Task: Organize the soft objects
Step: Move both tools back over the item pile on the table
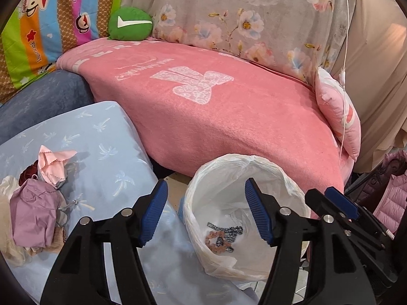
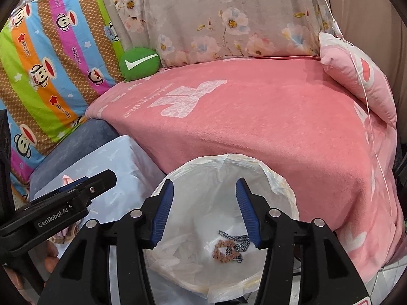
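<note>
A bin lined with a white plastic bag [image 1: 267,164] [image 2: 285,185] stands in front of the pink blanket. Inside it lie an orange scrunchie [image 1: 216,241] [image 2: 222,251] and a black-and-white patterned scrunchie [image 1: 229,228] [image 2: 239,241]. My left gripper [image 1: 206,211] is open over the bin's left rim, holding nothing. My right gripper [image 2: 204,211] is open above the bin's mouth, also holding nothing. On the light blue pillow [image 1: 101,137] at the left lies a pile of soft items: a pink cloth [image 1: 54,165], a mauve cloth [image 1: 33,216] and cream fabric beneath.
A pink blanket [image 1: 229,117] [image 2: 254,127] covers the sofa seat. A green check-mark cushion [image 1: 129,24] [image 2: 140,63], a striped monkey-print quilt [image 2: 51,63], a floral cover [image 1: 241,17] and a small pink pillow [image 1: 338,114] [image 2: 361,76] ring it. A thin white cord [image 2: 366,101] hangs at right.
</note>
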Available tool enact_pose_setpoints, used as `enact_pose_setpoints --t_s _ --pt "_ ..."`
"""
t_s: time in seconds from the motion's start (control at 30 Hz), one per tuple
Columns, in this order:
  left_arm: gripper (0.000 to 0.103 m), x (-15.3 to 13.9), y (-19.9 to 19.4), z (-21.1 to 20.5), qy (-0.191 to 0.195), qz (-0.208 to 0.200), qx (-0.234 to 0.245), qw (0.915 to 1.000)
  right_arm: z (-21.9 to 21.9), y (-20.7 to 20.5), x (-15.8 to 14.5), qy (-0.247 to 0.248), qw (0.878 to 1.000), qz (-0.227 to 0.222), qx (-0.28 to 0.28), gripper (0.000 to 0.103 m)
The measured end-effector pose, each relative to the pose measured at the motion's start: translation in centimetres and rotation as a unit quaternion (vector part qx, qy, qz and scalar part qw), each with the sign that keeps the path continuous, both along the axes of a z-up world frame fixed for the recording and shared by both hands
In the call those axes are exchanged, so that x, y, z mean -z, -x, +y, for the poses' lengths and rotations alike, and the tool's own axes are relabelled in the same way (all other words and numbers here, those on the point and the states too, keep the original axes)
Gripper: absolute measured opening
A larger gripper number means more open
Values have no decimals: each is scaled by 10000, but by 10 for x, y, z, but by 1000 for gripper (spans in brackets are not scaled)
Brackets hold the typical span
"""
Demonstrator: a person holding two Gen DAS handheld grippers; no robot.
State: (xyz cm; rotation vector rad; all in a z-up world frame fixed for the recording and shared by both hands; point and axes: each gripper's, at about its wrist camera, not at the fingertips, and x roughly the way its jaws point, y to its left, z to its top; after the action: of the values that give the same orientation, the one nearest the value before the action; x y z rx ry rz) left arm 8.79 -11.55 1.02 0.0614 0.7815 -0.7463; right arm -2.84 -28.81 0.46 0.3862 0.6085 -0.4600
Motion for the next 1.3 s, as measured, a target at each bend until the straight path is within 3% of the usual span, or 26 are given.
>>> enact_pose_setpoints --t_s 0.9,1.23,1.3 --pt "60 4 1 70 -33 -123 -729 9973 80 -12 -11 178 9972 40 -719 59" --pt "61 11 -10 127 -224 -147 -1416 9896 133 -32 -9 226 9925 163 -1190 64" --pt "66 12 -11 141 -286 -172 -1588 9868 145 -36 -8 247 9912 177 -1286 65"
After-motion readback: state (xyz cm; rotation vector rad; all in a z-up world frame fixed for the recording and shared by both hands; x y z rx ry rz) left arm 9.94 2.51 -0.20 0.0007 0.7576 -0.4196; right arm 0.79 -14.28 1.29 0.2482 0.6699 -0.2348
